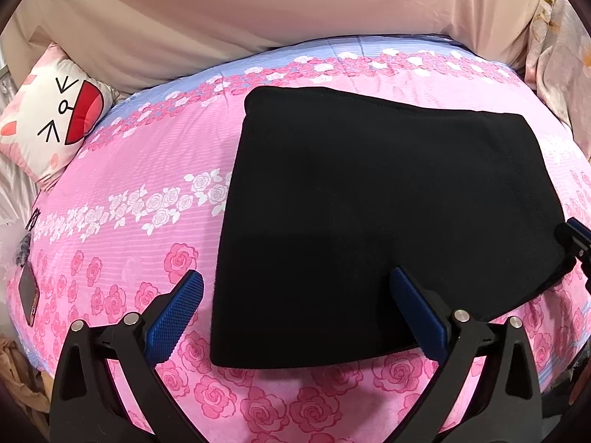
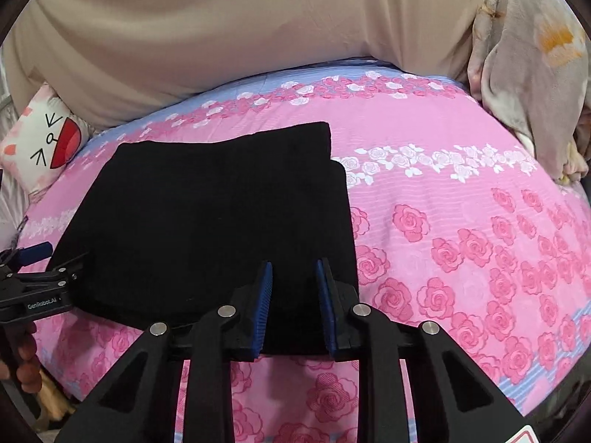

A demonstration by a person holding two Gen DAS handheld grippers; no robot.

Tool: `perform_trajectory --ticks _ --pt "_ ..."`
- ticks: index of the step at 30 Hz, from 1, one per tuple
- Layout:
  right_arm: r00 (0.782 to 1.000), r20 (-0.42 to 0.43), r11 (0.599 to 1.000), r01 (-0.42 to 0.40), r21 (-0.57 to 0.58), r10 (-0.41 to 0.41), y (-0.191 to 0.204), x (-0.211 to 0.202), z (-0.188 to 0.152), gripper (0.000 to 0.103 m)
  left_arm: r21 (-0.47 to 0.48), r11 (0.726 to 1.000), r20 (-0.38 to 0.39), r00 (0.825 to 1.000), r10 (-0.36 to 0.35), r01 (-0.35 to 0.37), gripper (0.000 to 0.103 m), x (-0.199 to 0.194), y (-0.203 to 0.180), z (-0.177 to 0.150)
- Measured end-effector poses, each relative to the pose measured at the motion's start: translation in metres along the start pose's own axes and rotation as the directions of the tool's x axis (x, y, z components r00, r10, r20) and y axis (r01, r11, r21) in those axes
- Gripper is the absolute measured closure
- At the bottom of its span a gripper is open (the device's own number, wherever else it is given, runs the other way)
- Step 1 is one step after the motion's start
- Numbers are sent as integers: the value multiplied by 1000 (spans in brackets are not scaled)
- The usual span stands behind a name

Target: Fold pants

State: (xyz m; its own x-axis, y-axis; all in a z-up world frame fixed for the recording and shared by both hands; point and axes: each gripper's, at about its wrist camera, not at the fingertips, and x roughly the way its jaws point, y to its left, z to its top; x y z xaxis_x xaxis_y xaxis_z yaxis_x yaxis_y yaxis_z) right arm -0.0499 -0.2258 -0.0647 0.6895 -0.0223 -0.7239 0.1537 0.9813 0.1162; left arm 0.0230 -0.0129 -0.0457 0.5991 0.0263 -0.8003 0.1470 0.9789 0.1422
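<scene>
Black pants (image 1: 388, 214) lie folded on the rose-printed bedspread (image 1: 122, 170); left tool (image 1: 295, 306) gapes wide and empty, right tool (image 2: 294, 306) narrowly parted, gripping nothing; snagging the near edge would likely undo the fold.

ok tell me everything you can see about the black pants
The pants are plain black, soft and matte like fleece or knit. They lie flat on the pink rose bedspread, folded into a squarish stack; at the far right corner in the right wrist view the layers sit slightly offset. The left gripper straddles its near left corner, jaws wide. The right gripper is over the near right edge, jaws narrow; no cloth is seen pinched.
</scene>
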Motion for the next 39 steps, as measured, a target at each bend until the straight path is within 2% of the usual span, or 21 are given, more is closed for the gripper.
perform_trajectory --ticks 2,6,12,23,31,39 --pt "1000 5 1000 -17 21 17 -1 -7 0 82 -6 1000 -3 1000 -8 8 5 0 1 0" --pt "994 29 989 -109 104 107 -13 -27 4 80 -9 1000 -6 1000 -26 26 5 1 4 -2" --pt "995 65 992 -77 102 70 -16 -47 4 78 -10 999 -18 999 -32 32 5 5 2 2" --pt "989 89 992 -120 42 116 2 -41 21 78 -23 999 -22 999 -28 28 5 1 3 3" --pt "993 10 989 -121 82 120 -2 -10 6 78 -23 999 -27 999 -28 28 5 1 3 2" --pt "992 11 988 -127 87 126 -6 -9 -1 78 -25 999 -31 999 -30 29 5 4 3 2"
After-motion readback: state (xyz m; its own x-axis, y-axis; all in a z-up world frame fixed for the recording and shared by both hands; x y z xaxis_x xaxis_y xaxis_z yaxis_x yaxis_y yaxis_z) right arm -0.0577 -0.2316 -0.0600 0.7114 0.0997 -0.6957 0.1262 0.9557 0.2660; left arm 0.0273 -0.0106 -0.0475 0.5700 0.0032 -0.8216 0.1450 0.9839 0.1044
